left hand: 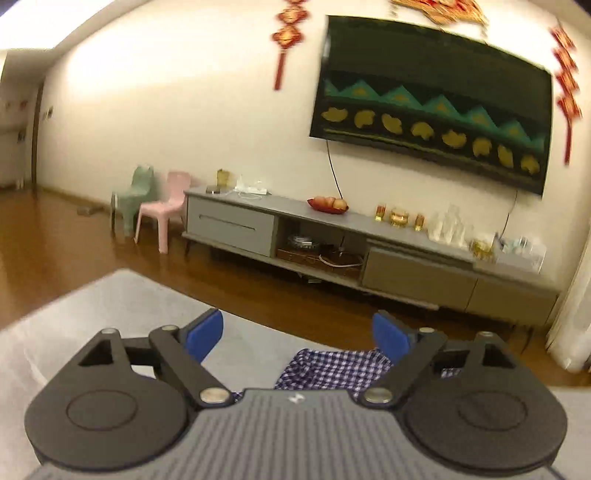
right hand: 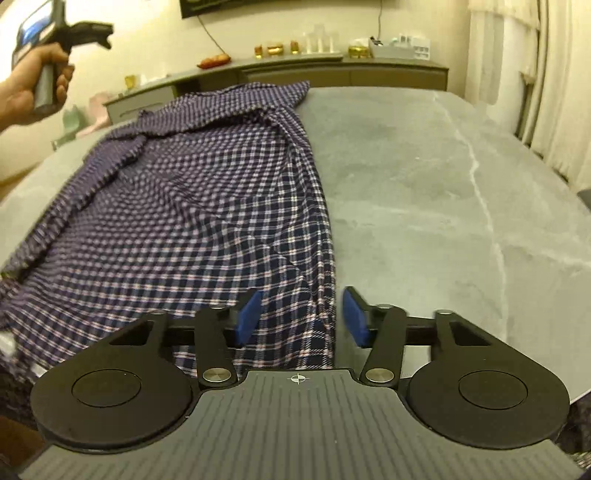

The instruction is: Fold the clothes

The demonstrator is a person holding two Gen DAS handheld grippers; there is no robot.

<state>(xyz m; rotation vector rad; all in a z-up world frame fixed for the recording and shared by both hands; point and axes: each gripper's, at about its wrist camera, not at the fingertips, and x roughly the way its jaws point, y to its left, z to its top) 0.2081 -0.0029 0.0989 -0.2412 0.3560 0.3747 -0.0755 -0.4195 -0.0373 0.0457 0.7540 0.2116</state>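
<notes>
In the left wrist view, the left gripper [left hand: 297, 334] is seen held high and level, its blue fingers [left hand: 204, 335] spread wide apart with nothing between them. Only a small patch of the checked shirt [left hand: 332, 369] is visible, low between the fingers and just above the gripper body, lying on the grey worktop [left hand: 110, 306]. Beyond the worktop, a grey TV cabinet [left hand: 332, 236], a wall-mounted television [left hand: 432, 103], a pink chair [left hand: 166, 206] and a green chair [left hand: 135, 195] are shown against the far wall.

In the right wrist view, the whole shirt [right hand: 184, 206] is revealed, spread over the left part of the worktop [right hand: 424, 192] with its far end bunched and creased. The right gripper [right hand: 303, 319] is held low over the near edge, its fingers [right hand: 251, 317] apart and empty; the shirt's right border lies directly between them, the left finger over cloth, the right over bare stone. At upper left, the left gripper [right hand: 107, 35] is seen raised well above the shirt, gripped by a hand [right hand: 33, 85] around its handle.
</notes>
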